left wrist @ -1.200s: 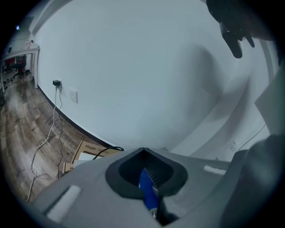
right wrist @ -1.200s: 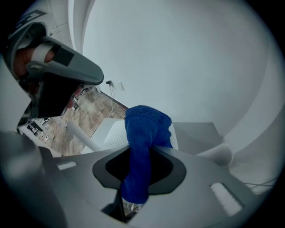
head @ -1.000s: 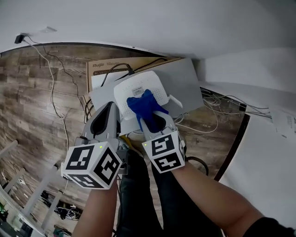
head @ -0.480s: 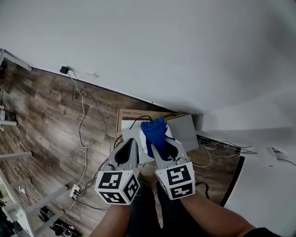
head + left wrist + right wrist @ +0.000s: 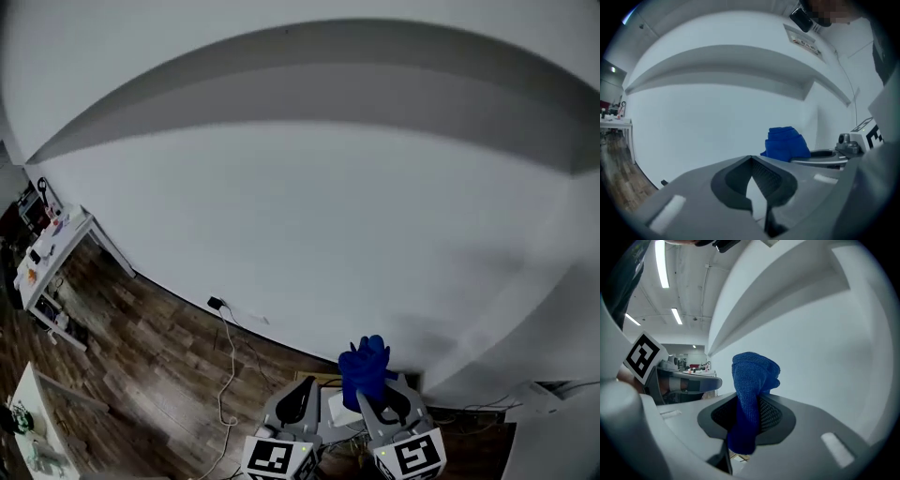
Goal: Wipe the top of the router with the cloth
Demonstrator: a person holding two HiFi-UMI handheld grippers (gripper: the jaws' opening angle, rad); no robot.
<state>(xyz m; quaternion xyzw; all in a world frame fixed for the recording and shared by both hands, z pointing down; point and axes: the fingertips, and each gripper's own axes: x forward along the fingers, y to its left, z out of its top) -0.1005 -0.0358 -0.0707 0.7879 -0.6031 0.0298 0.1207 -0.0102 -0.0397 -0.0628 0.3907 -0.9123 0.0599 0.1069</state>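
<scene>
**Cloth held up, away from the router**

The router shows only as a small white part at the bottom edge of the head view, low between the two grippers; its top is almost fully hidden. The cloth is not on it. The cloth stands up in the air, in front of the wall, and it is clamped in the right gripper. The right gripper view shows the jaws pressed on the blue cloth, with a bunch of it above the tips and a strip hanging below. The left gripper is just beside the right one. Its jaws meet at the tips and have nothing between them.

I judge that no wiping stroke is in hand at this moment: the cloth is lifted off, either between strokes or after the last one. If the wiping goes on, the next move calls for lowering the right gripper until the cloth lies flat on the router top. The head should look down first, because the router is nearly out of sight.
</scene>
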